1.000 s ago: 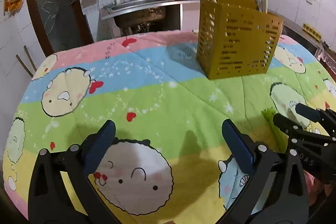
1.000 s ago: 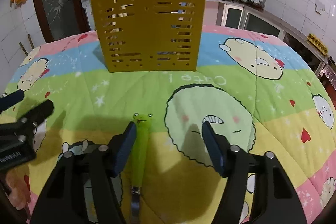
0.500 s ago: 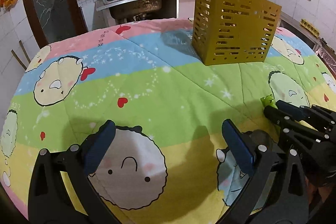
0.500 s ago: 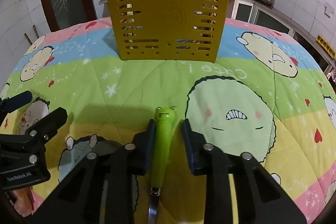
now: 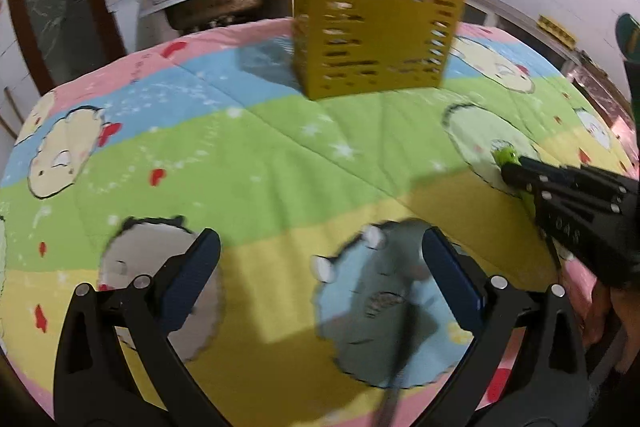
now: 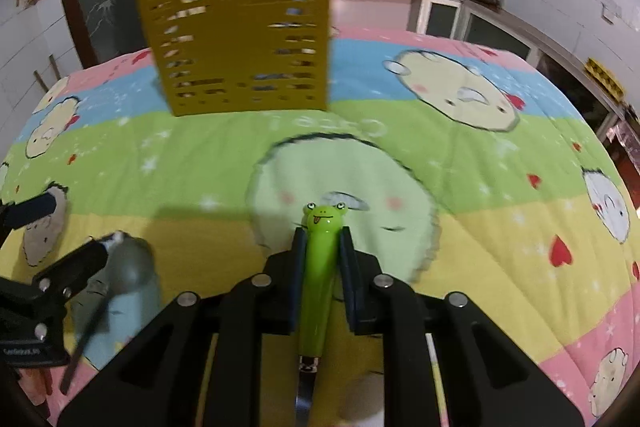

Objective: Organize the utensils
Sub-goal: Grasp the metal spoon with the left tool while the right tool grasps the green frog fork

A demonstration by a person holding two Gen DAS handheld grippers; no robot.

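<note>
Since a second ago our right gripper [image 6: 323,263] has clenched on the frog-handled utensil [image 6: 320,267]; left gripper [image 5: 320,275] gapes empty. Next, we carry it to the yellow holder [image 6: 240,43] at eleven o'clock.

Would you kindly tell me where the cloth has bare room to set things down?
Bare cloth lies between the yellow caddy and both grippers, and right of the caddy. The near left is crowded: a grey utensil lies by the left gripper.

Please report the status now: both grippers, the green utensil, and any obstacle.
Right gripper just closed on frog-handled utensil. Left gripper open, empty. Yellow holder ahead, cloth between bare.
</note>
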